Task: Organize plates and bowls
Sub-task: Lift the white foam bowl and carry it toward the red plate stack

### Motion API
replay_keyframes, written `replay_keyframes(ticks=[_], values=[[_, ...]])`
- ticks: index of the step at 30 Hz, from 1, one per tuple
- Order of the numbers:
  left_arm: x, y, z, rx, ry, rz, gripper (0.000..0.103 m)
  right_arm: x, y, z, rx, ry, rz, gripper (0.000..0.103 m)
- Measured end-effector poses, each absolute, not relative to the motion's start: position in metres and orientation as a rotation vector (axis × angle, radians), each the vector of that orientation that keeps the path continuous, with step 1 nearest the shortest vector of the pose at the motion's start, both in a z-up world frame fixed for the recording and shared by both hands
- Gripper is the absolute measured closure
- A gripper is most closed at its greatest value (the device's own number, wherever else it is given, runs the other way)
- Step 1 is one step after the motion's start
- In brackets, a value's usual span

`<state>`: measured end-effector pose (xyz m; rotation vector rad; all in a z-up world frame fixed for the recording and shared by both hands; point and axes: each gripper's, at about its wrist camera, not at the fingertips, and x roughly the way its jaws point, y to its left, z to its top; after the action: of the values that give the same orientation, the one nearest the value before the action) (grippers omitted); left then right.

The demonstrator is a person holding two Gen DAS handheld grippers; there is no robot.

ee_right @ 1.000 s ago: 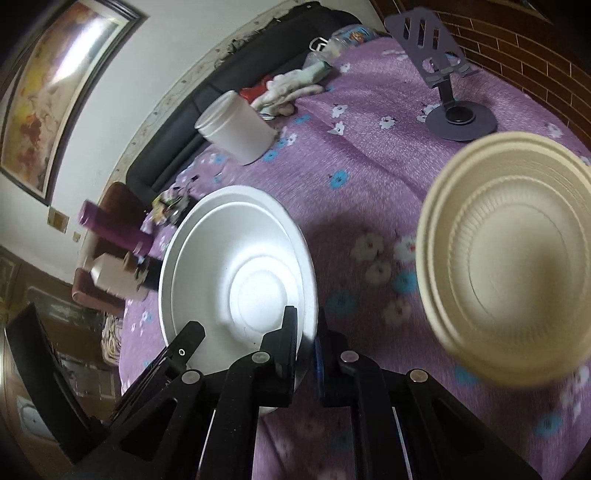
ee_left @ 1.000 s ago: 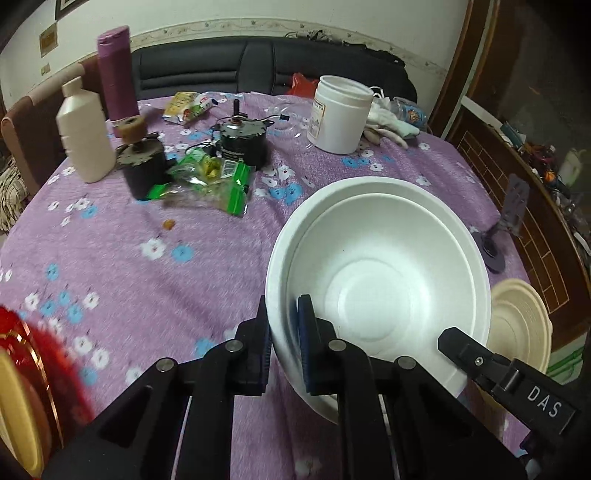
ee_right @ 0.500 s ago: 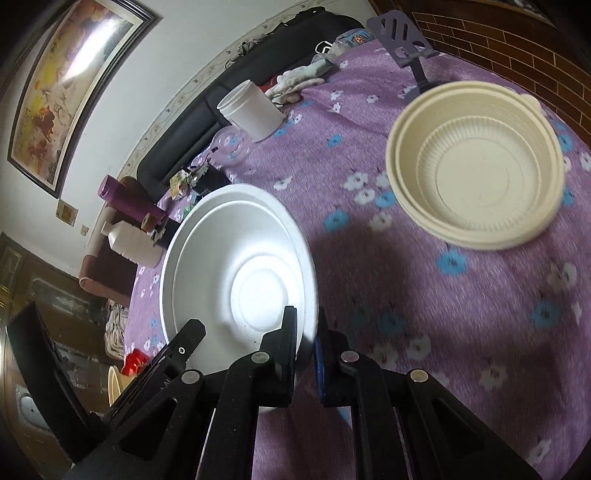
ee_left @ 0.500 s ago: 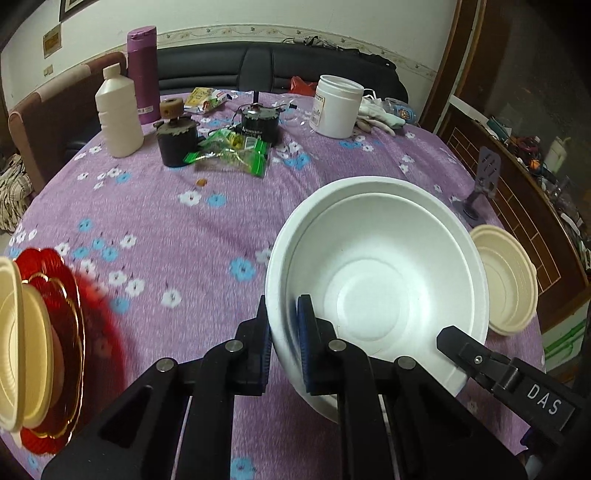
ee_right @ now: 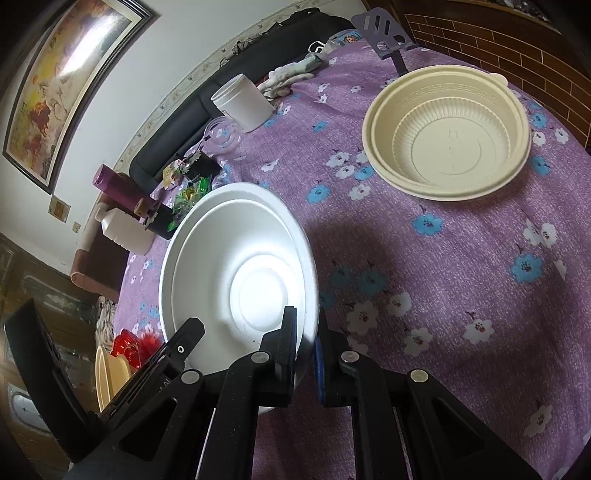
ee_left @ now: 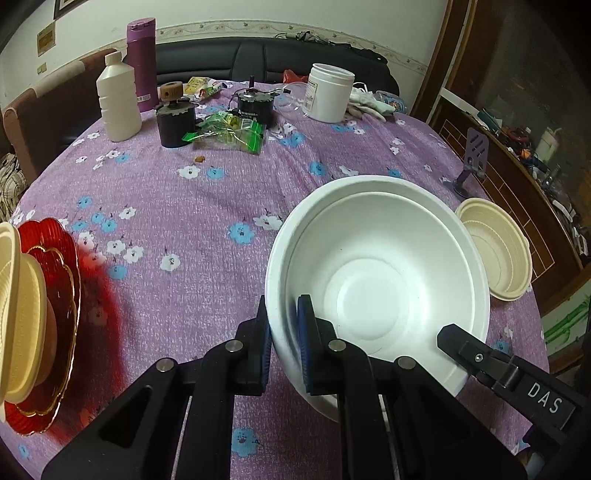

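Together, both hand-held grippers pinch one white foam bowl (ee_left: 376, 291) by its near rim. The left hand-held gripper (ee_left: 283, 343) is clamped narrow on the rim's left part, one pad inside the wall and one outside; the right hand-held gripper (ee_right: 306, 347) grips the rim's right part the same way. The bowl is round, so it has no long axis; its mouth faces up and tips slightly toward the cameras, showing the flat circular base inside. Whether it rests on the purple flowered tabletop (ee_left: 177, 206) or sits just above it cannot be told.

To the right, well apart from the white bowl, a cream ribbed plastic bowl (ee_right: 447, 136) stands upright on the cloth, mouth up, near a grey phone stand (ee_right: 384, 33). At the far left edge a red scalloped plate (ee_left: 55, 295) carries a cream bowl (ee_left: 18, 317), both partly cut off by the frame.

Across the far side stand a white bottle (ee_left: 118, 99), a purple flask (ee_left: 142, 62), a white jar (ee_left: 328, 92), two small dark motors and a green snack packet (ee_left: 229, 131).
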<state>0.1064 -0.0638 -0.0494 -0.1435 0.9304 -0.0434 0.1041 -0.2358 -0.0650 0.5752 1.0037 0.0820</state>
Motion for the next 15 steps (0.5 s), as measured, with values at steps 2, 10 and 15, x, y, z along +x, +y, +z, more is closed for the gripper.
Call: replay_keyframes(ticks=[2, 10, 15], values=[[0.105, -0.064, -0.05, -0.144, 0.93, -0.049, 0.093, 0.102, -0.236, -0.065, 0.574, 1.003, 0.077, 0.095], [0.099, -0.062, -0.052, -0.156, 0.934, -0.068, 0.093, 0.095, -0.235, -0.064, 0.568, 0.999, 0.064, 0.095], [0.095, -0.059, -0.053, -0.158, 0.936, -0.074, 0.093, 0.091, -0.233, -0.064, 0.561, 1.001, 0.062, 0.095]])
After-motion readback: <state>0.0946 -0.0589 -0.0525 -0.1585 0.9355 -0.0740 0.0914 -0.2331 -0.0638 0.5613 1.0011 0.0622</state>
